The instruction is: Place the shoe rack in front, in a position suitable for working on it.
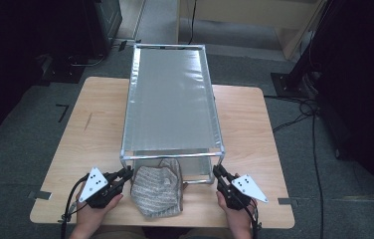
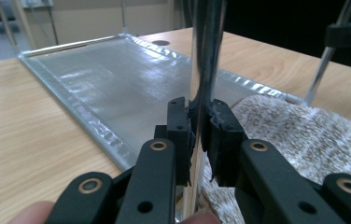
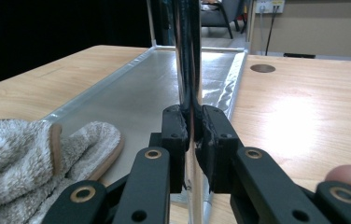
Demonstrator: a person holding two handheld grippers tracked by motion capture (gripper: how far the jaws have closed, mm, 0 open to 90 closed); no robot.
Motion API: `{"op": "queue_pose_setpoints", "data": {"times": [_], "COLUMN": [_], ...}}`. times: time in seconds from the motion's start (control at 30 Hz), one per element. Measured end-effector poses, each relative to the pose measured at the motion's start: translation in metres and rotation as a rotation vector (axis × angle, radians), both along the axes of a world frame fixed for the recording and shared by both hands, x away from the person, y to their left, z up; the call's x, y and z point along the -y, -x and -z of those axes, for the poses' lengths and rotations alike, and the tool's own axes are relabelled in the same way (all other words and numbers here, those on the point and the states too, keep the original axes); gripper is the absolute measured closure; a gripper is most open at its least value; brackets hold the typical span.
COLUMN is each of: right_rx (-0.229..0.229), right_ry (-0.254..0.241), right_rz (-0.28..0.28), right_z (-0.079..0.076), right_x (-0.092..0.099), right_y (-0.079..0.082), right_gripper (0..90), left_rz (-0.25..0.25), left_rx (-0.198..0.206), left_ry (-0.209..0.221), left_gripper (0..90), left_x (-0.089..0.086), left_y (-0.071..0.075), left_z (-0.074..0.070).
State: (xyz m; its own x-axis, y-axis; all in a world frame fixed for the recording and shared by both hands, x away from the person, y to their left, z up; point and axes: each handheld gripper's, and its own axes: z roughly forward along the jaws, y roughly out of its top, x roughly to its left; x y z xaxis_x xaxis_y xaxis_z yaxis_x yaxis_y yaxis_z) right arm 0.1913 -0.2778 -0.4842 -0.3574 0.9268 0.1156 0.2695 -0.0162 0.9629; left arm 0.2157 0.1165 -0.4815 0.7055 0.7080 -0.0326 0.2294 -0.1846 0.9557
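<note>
High view: both grippers (image 1: 125, 174) (image 1: 218, 172) clamp rack legs (image 2: 206, 70).

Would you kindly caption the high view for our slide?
Both tongs, left and right, clamp the rack's front posts; slippers lie between.

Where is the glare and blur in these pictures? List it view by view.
High view: dim, dark corners, soft sheen on the rack top. Left gripper view: left gripper blurred up close. Right gripper view: bright glare on the table; the clamped post mirrors.

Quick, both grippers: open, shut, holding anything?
Left gripper: shut on the rack's front left post.
Right gripper: shut on the rack's front right post.
</note>
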Motion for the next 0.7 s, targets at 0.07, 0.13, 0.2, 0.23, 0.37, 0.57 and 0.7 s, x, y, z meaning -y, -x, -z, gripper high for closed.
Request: {"op": "queue_pose_setpoints", "data": {"times": [0.07, 0.13, 0.2, 0.23, 0.37, 0.57, 0.7], "right_rx": [-0.001, 0.001, 0.004, 0.003, 0.010, -0.010, -0.035], "right_ry": [-0.015, -0.011, -0.011, -0.010, -0.012, -0.004, 0.007], "right_rz": [-0.001, 0.001, 0.003, 0.001, -0.005, -0.027, -0.006], "right_z": [0.001, 0.001, 0.001, 0.002, 0.002, 0.003, 0.001], "right_x": [0.003, 0.003, 0.003, 0.003, 0.002, -0.002, -0.001], "right_y": [0.000, 0.000, -0.002, -0.002, -0.008, -0.022, -0.023], "right_gripper": [80.8, 80.9, 80.9, 81.0, 81.0, 75.8, 50.7], "left_rz": [0.025, 0.047, 0.064, 0.078, 0.109, 0.121, 0.127], "left_rx": [-0.003, -0.005, -0.006, -0.005, -0.008, -0.014, -0.015], "left_ry": [0.001, 0.004, 0.010, 0.010, 0.030, 0.052, 0.048], "left_gripper": [81.3, 81.3, 81.4, 81.4, 81.2, 81.0, 80.8], "left_x": [-0.001, -0.002, -0.003, -0.004, -0.007, -0.006, 0.002], "left_y": [0.002, 0.005, 0.010, 0.013, 0.024, 0.035, 0.039], "left_z": [0.000, 0.000, 0.001, 0.001, 0.002, 0.004, 0.004]}}
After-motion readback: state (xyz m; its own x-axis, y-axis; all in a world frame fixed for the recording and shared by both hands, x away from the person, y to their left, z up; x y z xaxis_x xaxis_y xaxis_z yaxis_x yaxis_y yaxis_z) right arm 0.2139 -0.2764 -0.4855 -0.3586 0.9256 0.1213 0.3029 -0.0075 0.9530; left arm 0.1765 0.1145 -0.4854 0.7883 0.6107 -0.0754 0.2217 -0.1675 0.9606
